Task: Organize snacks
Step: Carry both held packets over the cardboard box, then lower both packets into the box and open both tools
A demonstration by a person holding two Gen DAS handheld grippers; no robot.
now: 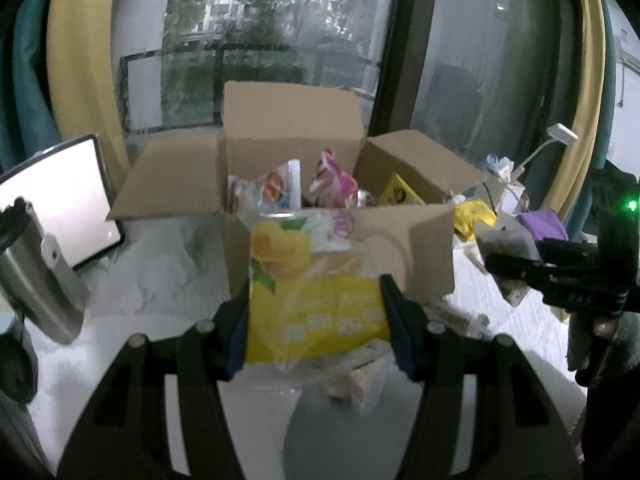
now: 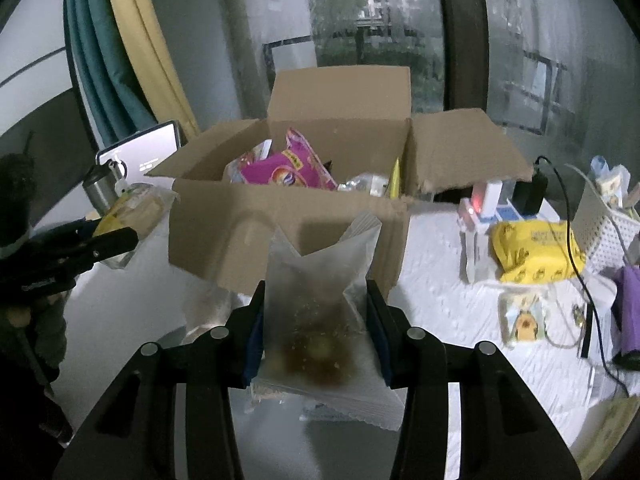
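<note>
Left wrist view: the left hand-held gripper [image 1: 316, 322] is clamped on a yellow-and-clear plastic bag of pastry snacks [image 1: 308, 292], pads pressing both sides, the bag held clear of the white tabletop [image 1: 160, 280] just in front of the open brown cardboard box [image 1: 340, 236]. Right wrist view: the right hand-held gripper [image 2: 316, 334] is clamped on a frosted translucent pouch with dark brown contents [image 2: 320, 320], likewise off the surface and facing the same box. Judgement: both packets are gripped at mid-body and aimed at the box mouth so that they can be dropped in over the near wall; the flaps stand open to admit them. The box already holds a pink foil snack packet [image 2: 288, 168] and other wrappers. A yellow soft pack [image 2: 536, 252], a white perforated basket [image 2: 608, 232] and a black cable [image 2: 576, 240] lie on the tabletop to the right; a steel flask [image 1: 44, 276] and a lit tablet [image 1: 60, 196] stand to the left. Behind are a large window, yellow and teal curtains, and dim daylight. Both views are slightly blurred.
</note>
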